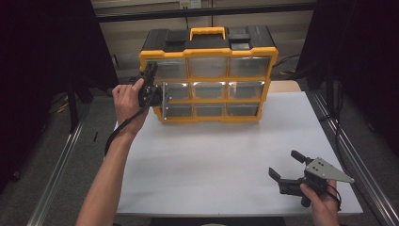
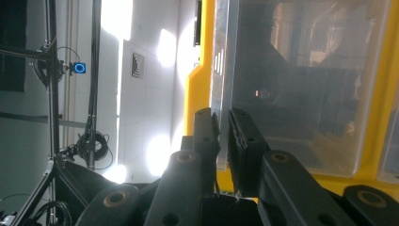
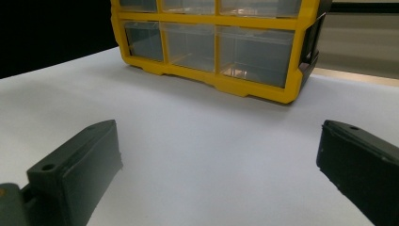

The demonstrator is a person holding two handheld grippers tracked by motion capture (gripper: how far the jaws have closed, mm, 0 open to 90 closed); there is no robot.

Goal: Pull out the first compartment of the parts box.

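At the organizer's (image 1: 209, 75) top-left drawer (image 2: 301, 84), your left gripper (image 2: 222, 141) is clamped on its clear front edge. Right gripper (image 1: 288, 165) rests spread apart on the desk (image 1: 221, 160).

High view: above desk (image 1: 216, 155), looking forward and down. Left gripper view: pressed close against drawer cabinet (image 2: 301, 70). Right gripper view: low over desk, facing same cabinet from farther off.

White table (image 1: 221, 155) — black curtains (image 1: 42, 56) beside it
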